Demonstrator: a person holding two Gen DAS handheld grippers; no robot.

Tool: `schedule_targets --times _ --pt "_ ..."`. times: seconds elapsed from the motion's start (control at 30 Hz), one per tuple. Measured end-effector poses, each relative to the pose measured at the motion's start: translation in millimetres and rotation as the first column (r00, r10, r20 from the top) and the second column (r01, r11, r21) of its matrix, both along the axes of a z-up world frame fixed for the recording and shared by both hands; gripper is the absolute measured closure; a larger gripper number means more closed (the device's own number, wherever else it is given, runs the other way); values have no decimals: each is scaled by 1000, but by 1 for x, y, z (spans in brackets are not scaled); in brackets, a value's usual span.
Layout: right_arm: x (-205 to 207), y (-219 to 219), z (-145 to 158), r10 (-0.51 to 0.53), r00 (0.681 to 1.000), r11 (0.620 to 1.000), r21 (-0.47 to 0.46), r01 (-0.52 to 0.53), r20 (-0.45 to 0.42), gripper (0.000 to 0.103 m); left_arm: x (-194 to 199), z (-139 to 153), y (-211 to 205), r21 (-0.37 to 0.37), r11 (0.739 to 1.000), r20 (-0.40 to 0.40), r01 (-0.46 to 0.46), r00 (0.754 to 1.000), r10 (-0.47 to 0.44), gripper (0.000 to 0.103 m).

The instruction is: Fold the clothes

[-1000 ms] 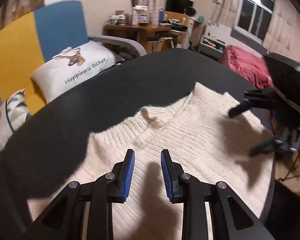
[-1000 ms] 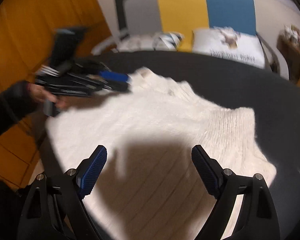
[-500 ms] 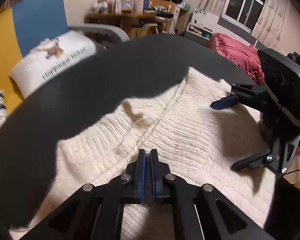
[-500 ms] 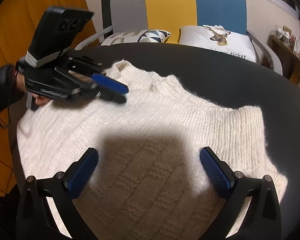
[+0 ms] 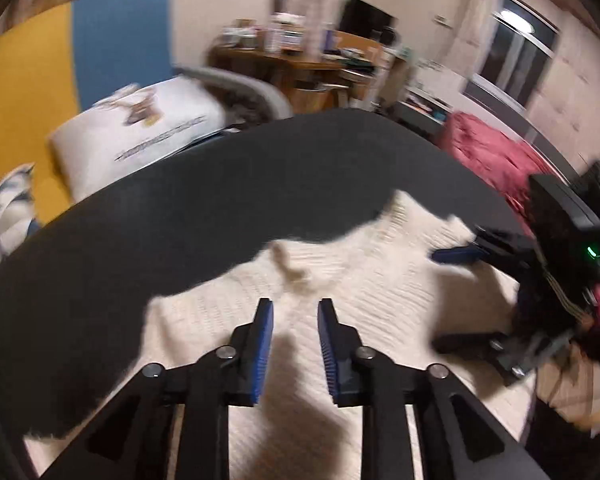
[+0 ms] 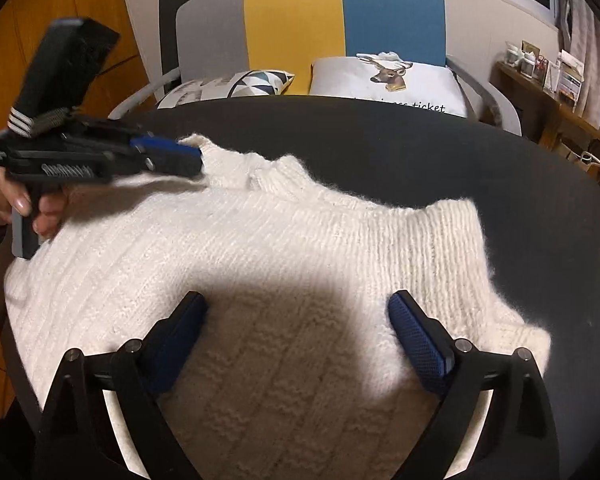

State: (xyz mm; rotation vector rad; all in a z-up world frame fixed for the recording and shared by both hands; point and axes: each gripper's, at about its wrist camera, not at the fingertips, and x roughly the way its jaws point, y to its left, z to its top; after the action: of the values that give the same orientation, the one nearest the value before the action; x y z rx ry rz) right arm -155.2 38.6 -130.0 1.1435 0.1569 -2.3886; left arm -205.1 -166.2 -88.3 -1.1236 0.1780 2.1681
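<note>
Lamplit room, round black table (image 6: 440, 152) filling the middle of both views. Spread flat across it, a cream knitted sweater (image 6: 260, 264), collar toward the far edge. Behind the table, a yellow-and-blue chair back (image 6: 340, 20) and a white deer-print cushion (image 6: 388, 76).

Only in the left wrist view, and blurred: a cluttered wooden desk (image 5: 300, 60), a dark window (image 5: 516, 44), a red blanket (image 5: 488, 152). Also there, the right gripper (image 5: 456, 300) seen from the side, blue pads set wide apart above the knit at the sweater's right.

Only in the right wrist view: orange wooden panelling (image 6: 32, 8) at left, a patterned cushion (image 6: 240, 82), and a hand (image 6: 24, 204) wrapped round the handle of the left gripper (image 6: 172, 158), tips hovering by the sweater's far left corner near the collar.

Left gripper jaws opening, a narrow gap between the pads, nothing caught between them, knit lying below. Right gripper jaws closing from a wide spread, pads poised over the sweater's body, no fabric pinched.
</note>
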Motion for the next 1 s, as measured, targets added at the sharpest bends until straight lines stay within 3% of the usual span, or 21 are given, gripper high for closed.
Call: schedule_targets --times 0.1,0.2,0.27,0.33,0.37,0.4,0.47,0.57,0.67,0.8,0.93,1.0 --pt "-2 -2 -1 4 1000 1000 -8 -4 6 7 -2 -7 24 -65 989 49 134 990 -131 74" --pt "-2 -2 -1 5 1000 1000 -19 -5 7 7 -11 -16 40 -105 976 89 189 980 -180 71" --pt "-1 0 -1 5 1000 1000 -28 -5 8 7 -20 -20 43 -89 977 124 192 976 -180 71" --pt "1 2 -1 6 1000 999 -37 -5 9 6 -14 -23 49 -115 973 92 201 977 -191 74" --pt "1 2 -1 4 1000 999 -42 -4 9 6 -10 -23 53 -132 970 69 205 978 -198 90" --pt "2 3 -1 2 1000 999 -49 -2 8 6 -6 -24 56 -150 966 45 210 978 -205 99" --pt "5 4 1 -10 1000 999 -51 10 -4 6 6 -23 60 -178 963 -10 202 978 -207 100" --pt "14 4 5 -48 997 998 -38 46 -54 7 4 -12 56 -151 980 -55 131 988 -141 101" --pt "20 7 9 -109 989 994 -29 107 -104 7 -6 -31 62 -199 976 -29 94 994 -101 100" --pt "8 8 -2 -124 992 992 -20 124 -20 5 -8 -35 61 -165 985 -21 52 998 -56 98" --pt "9 6 -3 -121 992 993 -12 121 -23 4 -17 -23 39 -56 998 68 -15 997 19 92" --pt "10 8 -4 -119 993 993 -16 118 -24 4 -15 -7 11 7 996 59 -94 994 93 88"
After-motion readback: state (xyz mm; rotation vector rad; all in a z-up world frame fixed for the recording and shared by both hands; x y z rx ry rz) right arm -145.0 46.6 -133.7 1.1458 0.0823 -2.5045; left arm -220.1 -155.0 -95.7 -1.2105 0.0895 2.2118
